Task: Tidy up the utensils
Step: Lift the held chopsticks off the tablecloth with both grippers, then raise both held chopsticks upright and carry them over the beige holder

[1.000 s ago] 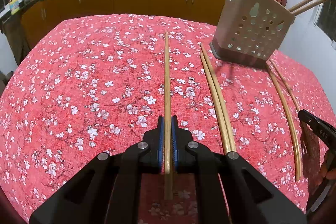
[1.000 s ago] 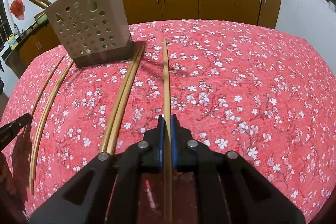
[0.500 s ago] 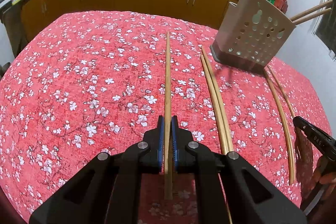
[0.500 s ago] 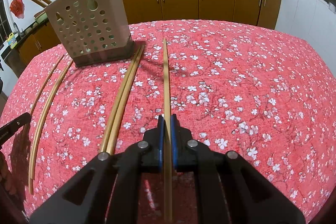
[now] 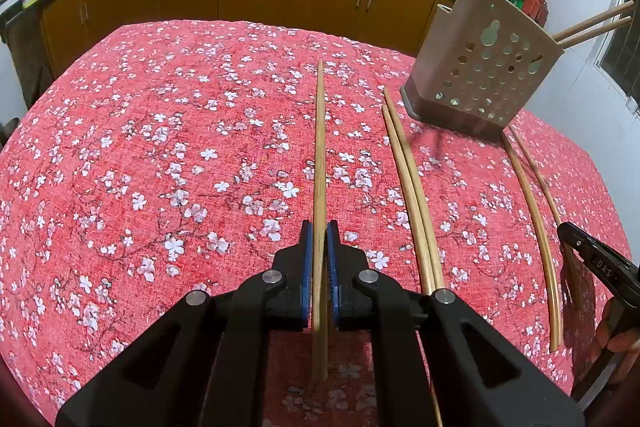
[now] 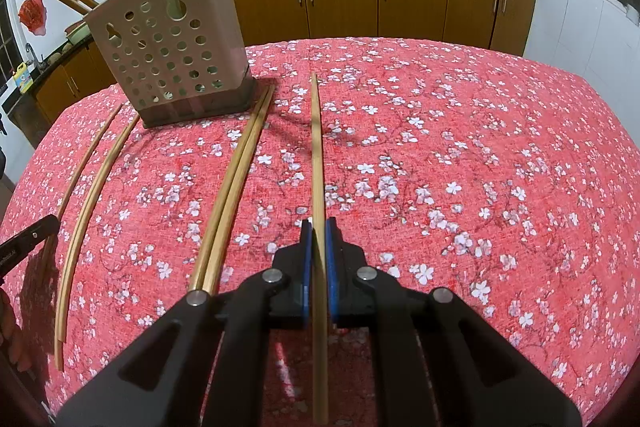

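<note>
Red cloth (image 5: 160,147) printed with white blossoms covers the table in both wrist views. In the left view, going left to right: the left gripper (image 5: 319,239) is clenched on one wooden chopstick (image 5: 320,155), blue pads pressing its sides, with the stick running straight ahead above the cloth. Just right of it a pair of chopsticks (image 5: 408,183) lies side by side on the cloth, far ends near the base of the holder (image 5: 486,67), a beige perforated tub standing upright at the far right of the table with several sticks already poking out of its top. Right of the holder two more chopsticks (image 5: 536,219) lie a little apart on the cloth. At the right edge the black tip of the right gripper (image 5: 596,259) shows, with part of a hand below it. In the right view, left to right: the left gripper's tip at the left edge, two loose chopsticks (image 6: 86,203), the holder (image 6: 168,55) at the far left, the lying pair (image 6: 234,187) reaching the holder's base, and then the right gripper (image 6: 319,237), clenched on another single chopstick (image 6: 317,155) that points ahead over bare cloth. Brown cabinets (image 6: 340,3) under a dark counter line the back wall.
</note>
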Motion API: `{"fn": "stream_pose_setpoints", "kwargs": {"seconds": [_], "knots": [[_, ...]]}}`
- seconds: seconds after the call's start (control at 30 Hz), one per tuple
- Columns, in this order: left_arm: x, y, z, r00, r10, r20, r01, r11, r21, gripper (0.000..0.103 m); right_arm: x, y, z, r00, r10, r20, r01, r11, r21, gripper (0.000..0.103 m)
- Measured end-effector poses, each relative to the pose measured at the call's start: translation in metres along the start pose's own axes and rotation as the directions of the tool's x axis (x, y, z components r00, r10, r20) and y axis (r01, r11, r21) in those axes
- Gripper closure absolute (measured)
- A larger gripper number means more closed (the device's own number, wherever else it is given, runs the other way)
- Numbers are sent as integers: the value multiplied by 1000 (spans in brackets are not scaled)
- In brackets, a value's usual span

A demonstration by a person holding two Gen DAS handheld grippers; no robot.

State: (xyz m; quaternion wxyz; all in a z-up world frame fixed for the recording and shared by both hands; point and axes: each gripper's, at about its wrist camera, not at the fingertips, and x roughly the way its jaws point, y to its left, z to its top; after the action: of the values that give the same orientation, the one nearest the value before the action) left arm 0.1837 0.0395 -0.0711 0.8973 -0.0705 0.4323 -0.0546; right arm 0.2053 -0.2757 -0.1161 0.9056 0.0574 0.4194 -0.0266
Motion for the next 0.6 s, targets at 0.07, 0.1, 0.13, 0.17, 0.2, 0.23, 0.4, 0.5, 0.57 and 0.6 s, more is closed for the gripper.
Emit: {"fn": "stream_pose_setpoints", "kwargs": {"seconds": [0.07,0.1,0.13,0.17,0.2,0.23,0.4,0.5,0.57,0.6], "knots": [[-1,0,0,1000,1,0,-1,1000,1,95,0,0,0,1000,-1,0,1,1000,0,95],[0,0,0,1000,5,0,-5,1000,4,95,-1,0,-1,1000,-2,0,2,1000,-1,95],[-1,-1,-1,1000,15,-1,-15,1000,14,95,0,0,-1,1000,-1,0,1,1000,0,95],[-2,-4,-2,1000,25,-1,-25,999,26,95,-1,0,-2,1000,1,-1,-1,1000,1,95],[-3,-6,-4,999,37,-3,-37,998,44,95,-2,-1,-2,1000,4,-1,-4,1000,2,95],[-4,-8,-5,999,43,-3,-42,998,54,95,-3,-1,-4,1000,7,-1,-7,1000,4,95],[-5,-9,-5,999,42,-4,-42,998,55,95,-4,-2,-4,1000,11,0,-11,1000,8,95],[-5,-11,-5,999,46,-6,-46,996,70,95,-5,-2,-4,1000,14,3,-14,1000,7,95],[-5,-11,-4,999,44,-15,-43,997,69,95,-11,-2,-5,1000,22,18,-23,1000,9,95],[-7,-10,-3,999,37,-13,-36,997,63,95,-15,-2,-5,999,27,32,-28,1000,10,95]]}}
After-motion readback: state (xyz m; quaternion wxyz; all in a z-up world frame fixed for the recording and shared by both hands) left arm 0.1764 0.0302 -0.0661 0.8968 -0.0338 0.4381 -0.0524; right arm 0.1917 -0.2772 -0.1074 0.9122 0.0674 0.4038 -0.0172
